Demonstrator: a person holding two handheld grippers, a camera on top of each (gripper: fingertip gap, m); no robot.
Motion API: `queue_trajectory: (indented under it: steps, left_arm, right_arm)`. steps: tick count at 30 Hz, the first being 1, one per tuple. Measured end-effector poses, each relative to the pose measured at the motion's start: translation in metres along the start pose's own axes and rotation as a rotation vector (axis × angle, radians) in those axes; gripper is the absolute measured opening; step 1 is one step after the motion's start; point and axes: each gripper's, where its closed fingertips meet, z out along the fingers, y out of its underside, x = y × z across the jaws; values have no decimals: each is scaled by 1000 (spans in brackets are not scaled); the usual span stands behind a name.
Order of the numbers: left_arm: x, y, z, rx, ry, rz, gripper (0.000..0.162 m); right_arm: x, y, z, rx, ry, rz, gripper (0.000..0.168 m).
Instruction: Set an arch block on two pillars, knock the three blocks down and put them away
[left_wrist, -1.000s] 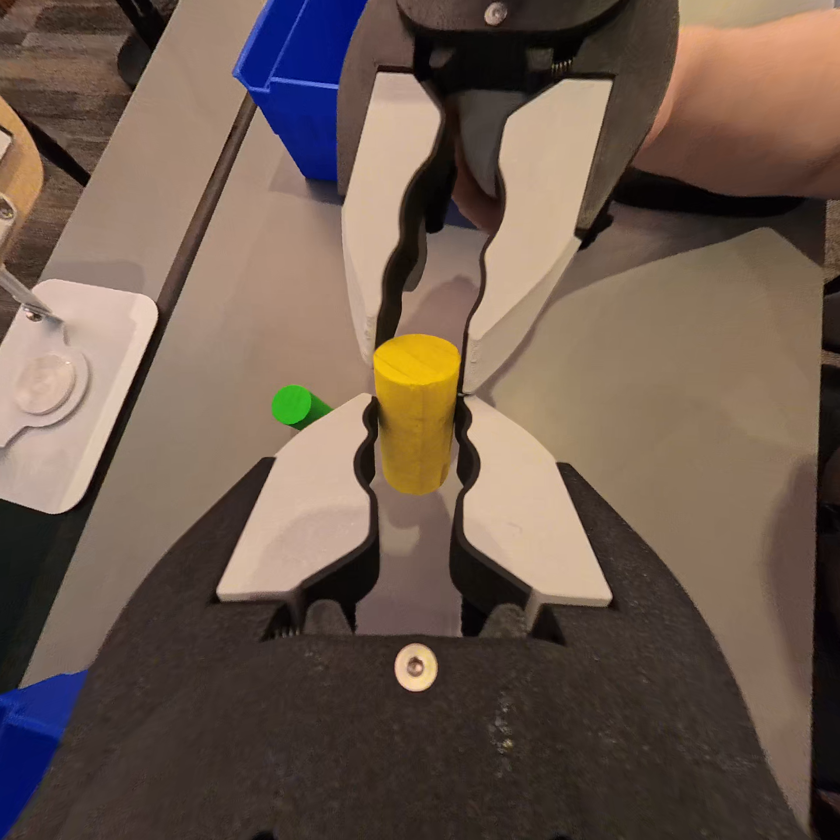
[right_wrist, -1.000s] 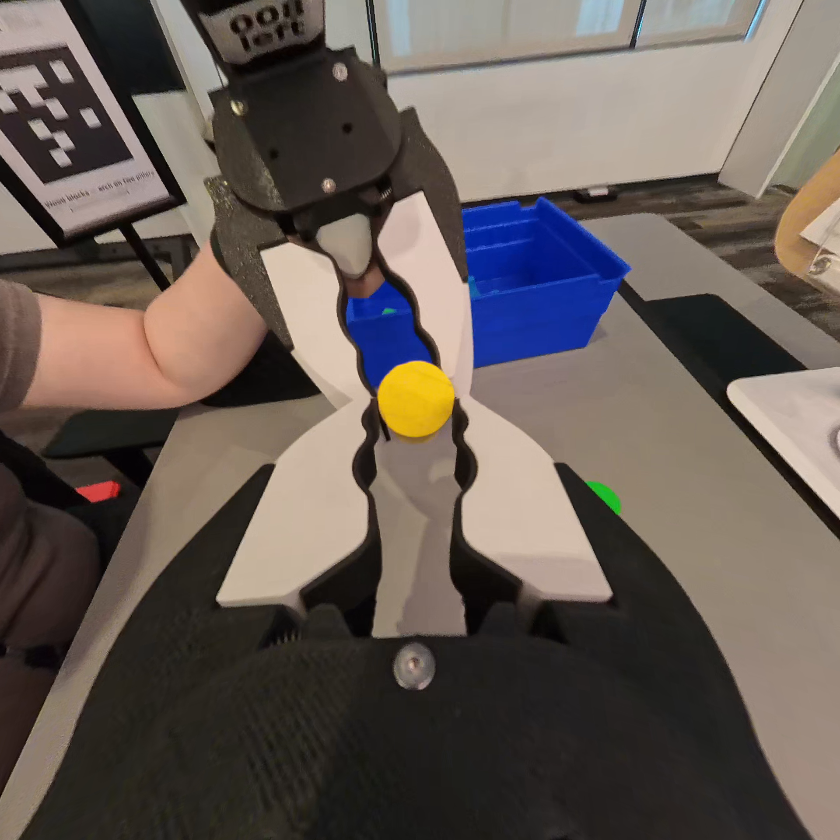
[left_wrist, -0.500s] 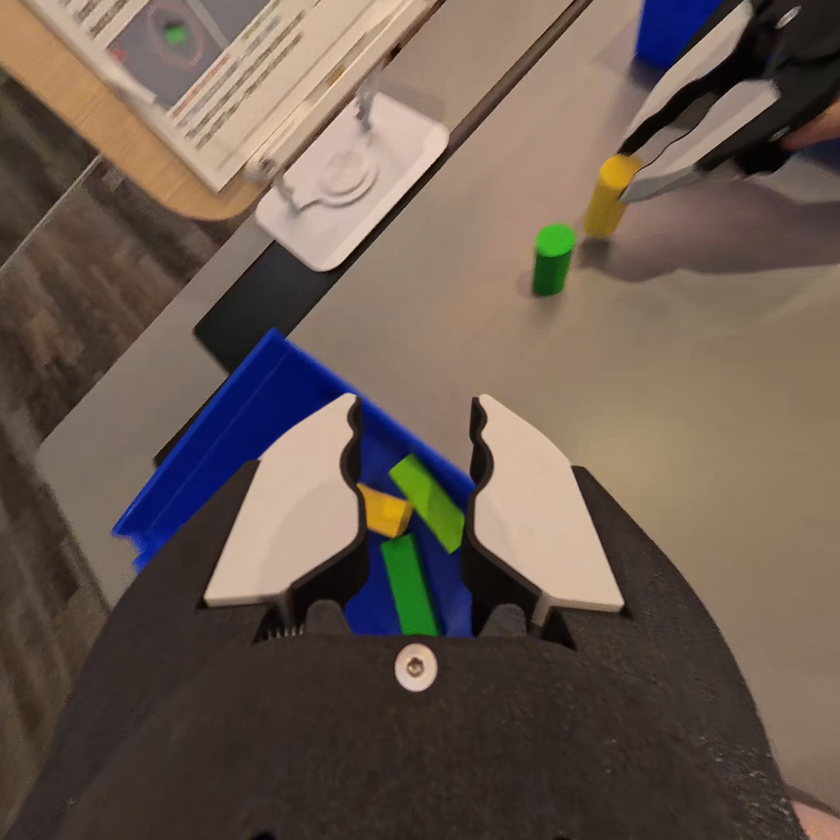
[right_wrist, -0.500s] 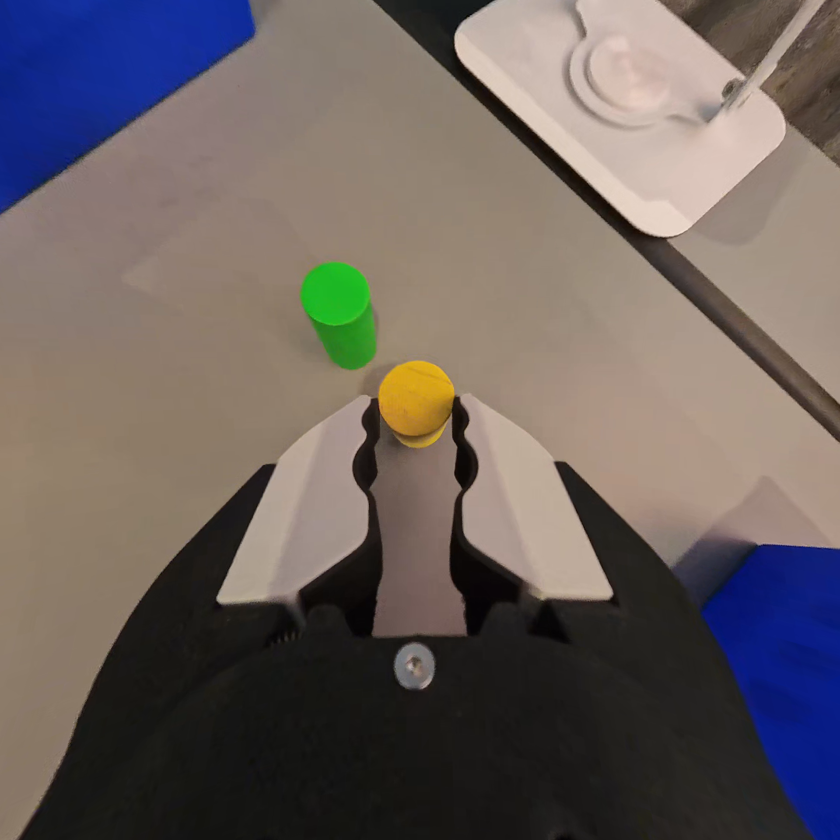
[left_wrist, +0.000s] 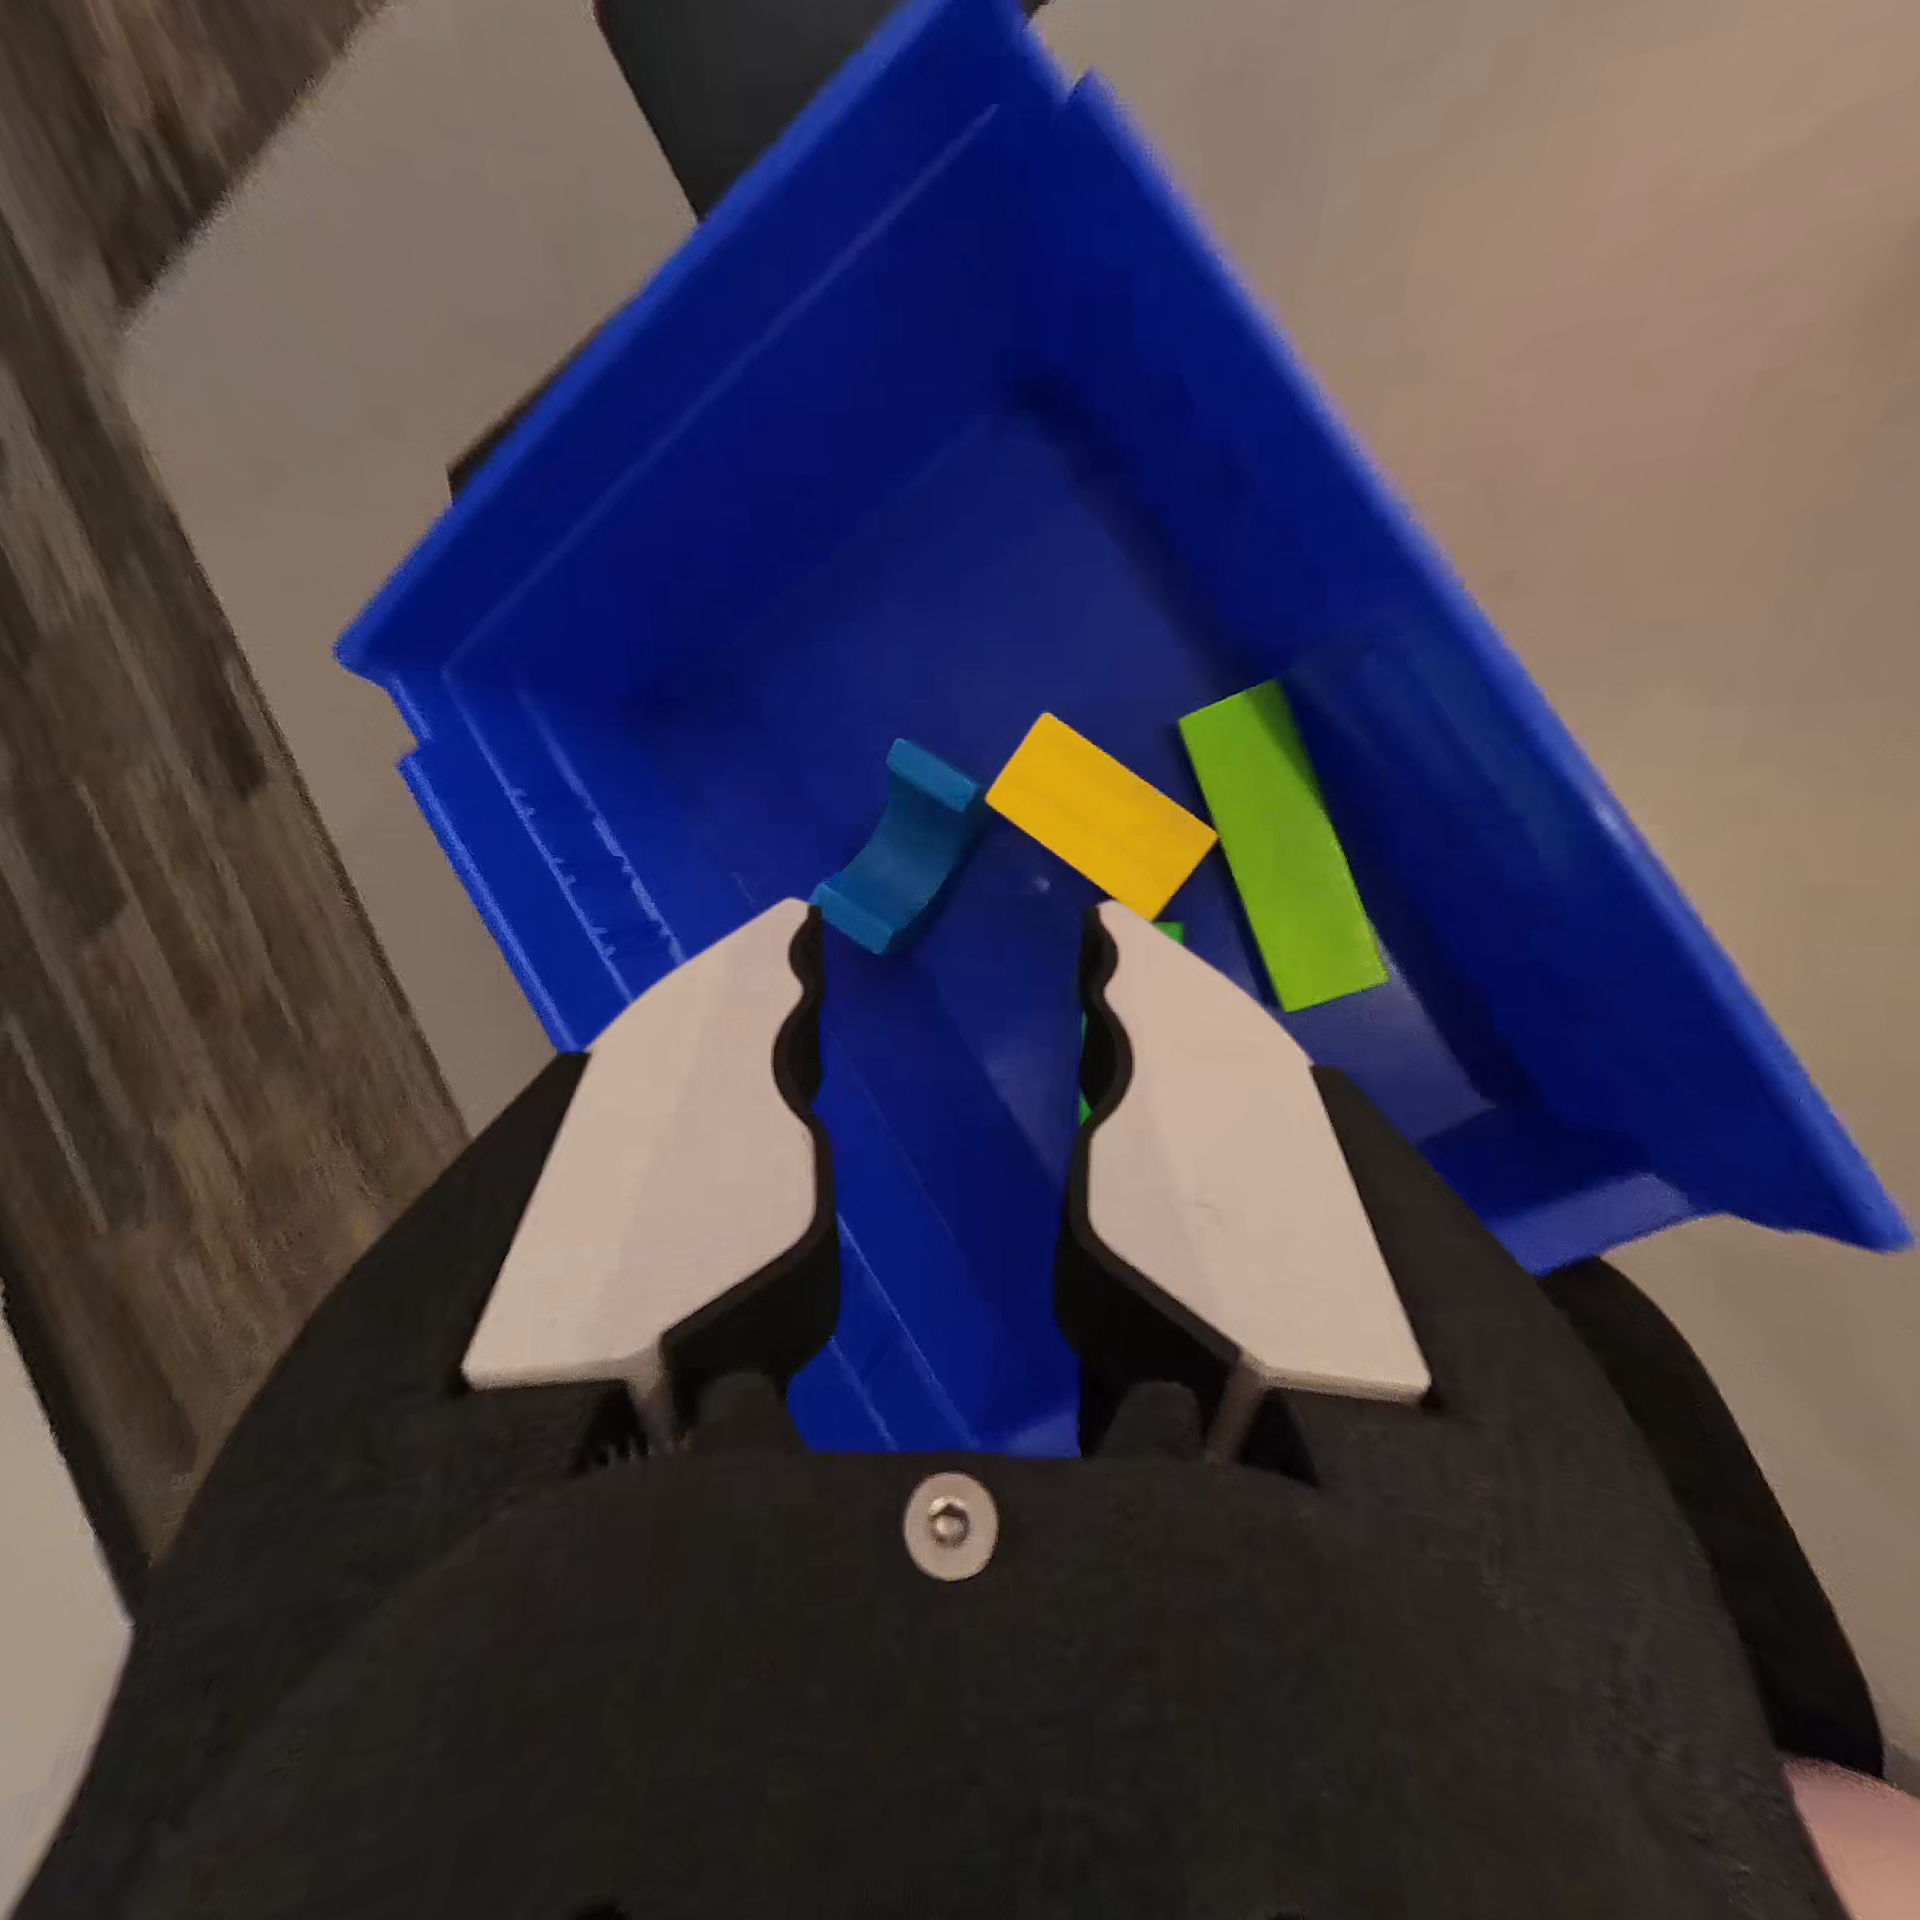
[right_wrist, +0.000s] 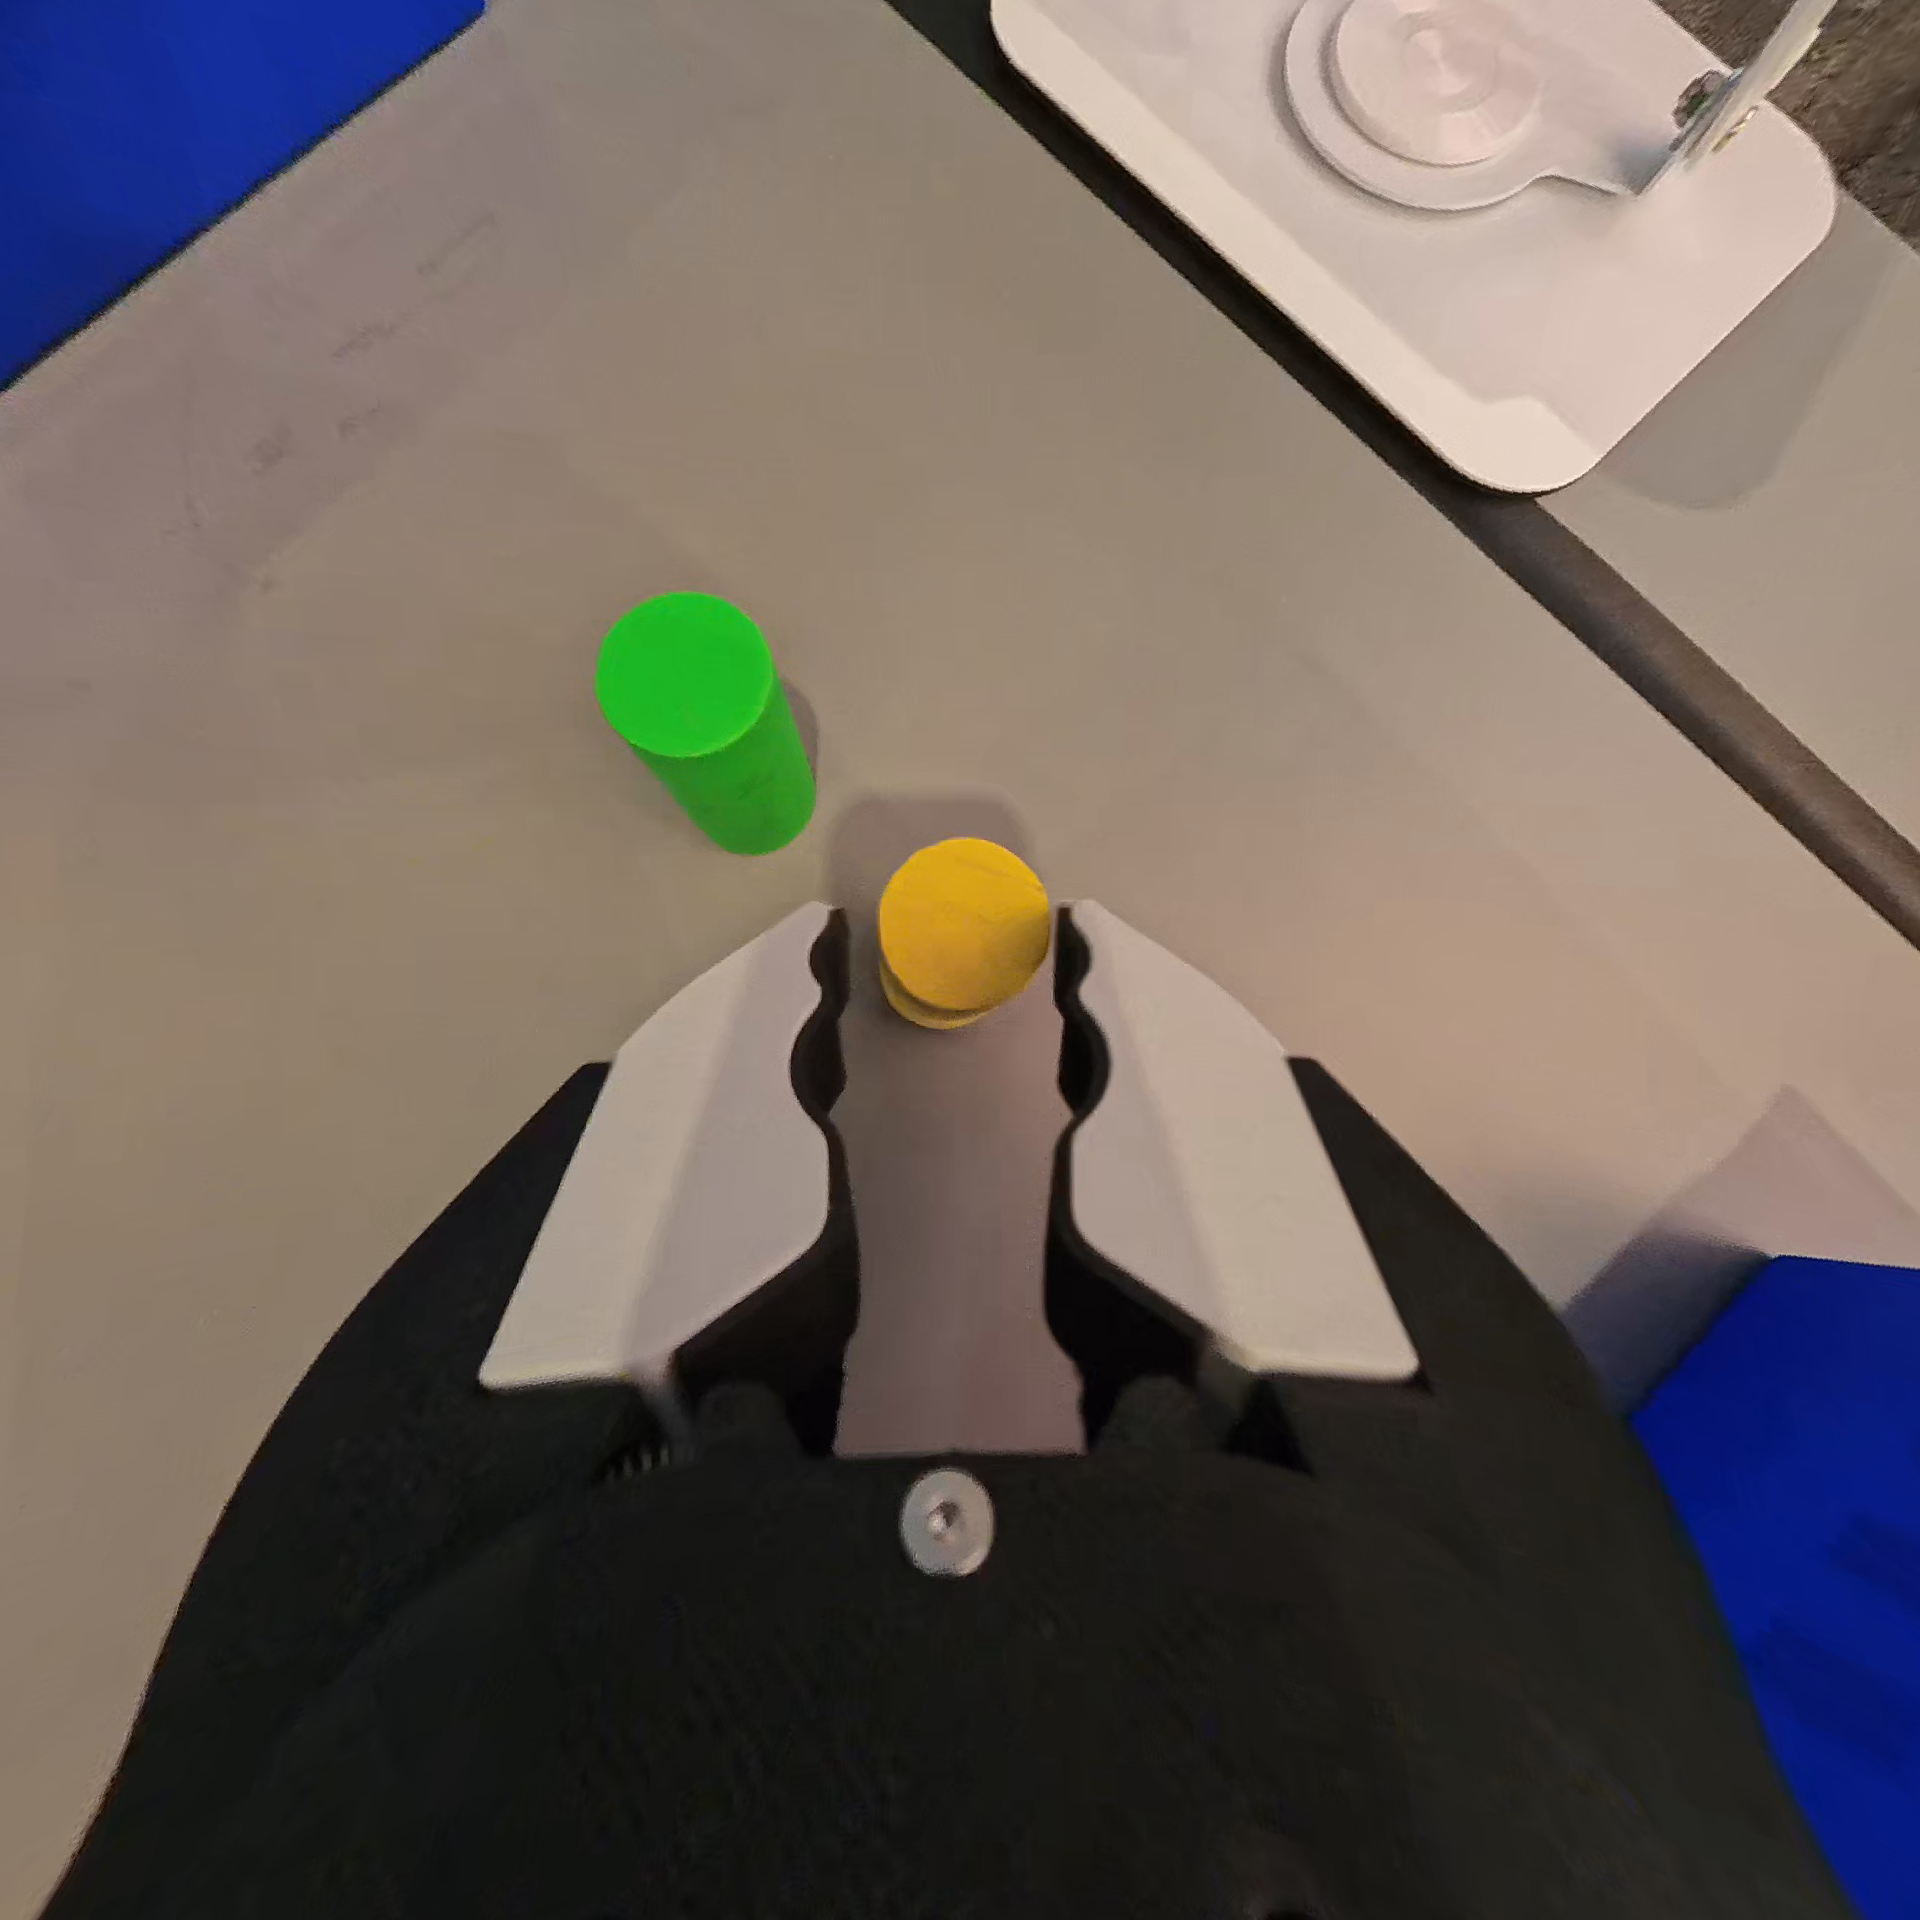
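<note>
In the right wrist view a yellow cylinder pillar (right_wrist: 961, 940) stands upright on the grey table (right_wrist: 1143, 623), between the tips of my right gripper (right_wrist: 945, 925). The jaws stand open, with a small gap on each side of it. A green cylinder pillar (right_wrist: 701, 717) stands upright just beyond it to the left. In the left wrist view my left gripper (left_wrist: 945, 920) is open and empty above a blue bin (left_wrist: 1299, 436). A blue arch block (left_wrist: 899, 847) lies in the bin just past the left fingertip.
A yellow flat block (left_wrist: 1101, 816) and a green flat block (left_wrist: 1283, 842) also lie in the bin. A white stand base (right_wrist: 1455, 239) sits at the table's far right. Blue bin parts show at the top left (right_wrist: 156, 156) and lower right (right_wrist: 1787, 1507). Left tips to right tips: about 35 cm. The blue arch block (left_wrist: 899, 847) sits 12 cm or so from the ends of my left fingers.
My left gripper let go of the yellow pillar and swung away over the blue bin. My right gripper set the yellow pillar beside the green one and its jaws have parted slightly.
</note>
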Motion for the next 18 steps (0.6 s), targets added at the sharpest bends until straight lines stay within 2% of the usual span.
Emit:
queue_trajectory:
  steps: [2,5,7,9,11,15,18]
  left_arm:
    - [1,4,16,-24,68,-68,47]
    - [15,4,30,-69,222,-242,49]
    - [25,0,37,-93,267,-321,39]
    - [29,2,47,-152,244,-353,39]
    - [33,4,57,-217,213,-387,53]
    - [31,14,71,-304,142,-394,53]
    - [42,26,77,-388,188,-428,63]
  right_arm:
    - [4,-4,-5,23,29,-5,48]
    - [6,-15,-17,84,55,-20,48]
    - [5,-20,-24,104,56,-31,48]
    - [4,-22,-28,111,57,-39,48]
    - [3,-23,-30,112,68,-54,48]
    - [4,-20,-31,90,109,-103,48]
    - [4,-18,-29,76,125,-130,48]
